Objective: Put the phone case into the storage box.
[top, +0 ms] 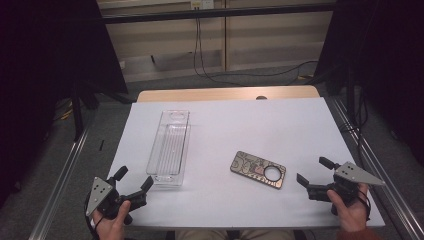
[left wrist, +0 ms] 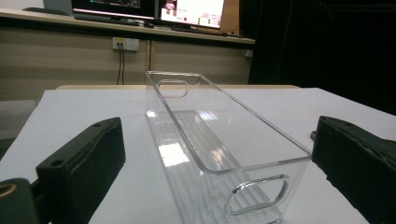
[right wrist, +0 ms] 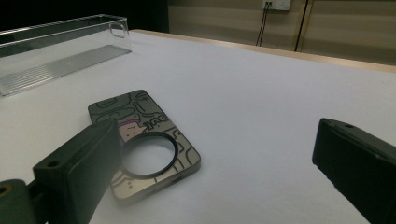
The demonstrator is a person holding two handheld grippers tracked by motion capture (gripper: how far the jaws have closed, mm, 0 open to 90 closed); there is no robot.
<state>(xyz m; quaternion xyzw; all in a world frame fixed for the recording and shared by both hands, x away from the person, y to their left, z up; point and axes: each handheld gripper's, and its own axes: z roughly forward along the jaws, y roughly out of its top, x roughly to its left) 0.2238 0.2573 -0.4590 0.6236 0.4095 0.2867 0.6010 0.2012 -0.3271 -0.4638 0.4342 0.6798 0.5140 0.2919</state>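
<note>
Two-jaw black grippers sit at the near corners of the white table (top: 300,120), one in each of the person's hands. Left gripper (top: 134,179), held at the near left corner, has its jaws spread wide with nothing between them; they point toward the near end of the clear, long rectangular plastic tray (top: 170,146), which lies just beyond them. In the left gripper view, the tray (left wrist: 219,140) stands upright between the two black jaws but apart from both, an oval handle slot cut in each end wall and a ribbed floor inside.

Right gripper (top: 312,172), held at the near right corner and topped by a grey three-cornered plate, also has its jaws fully parted and holds nothing. Its jaws point toward the flat rectangular phone case with a dark cartoon pattern and a black ring (top: 258,169), which lies on the table right of the tray and well apart from it. In the right gripper view, the phone case (right wrist: 154,140) lies flat, partly behind one jaw; whether that jaw touches it cannot be told.
</note>
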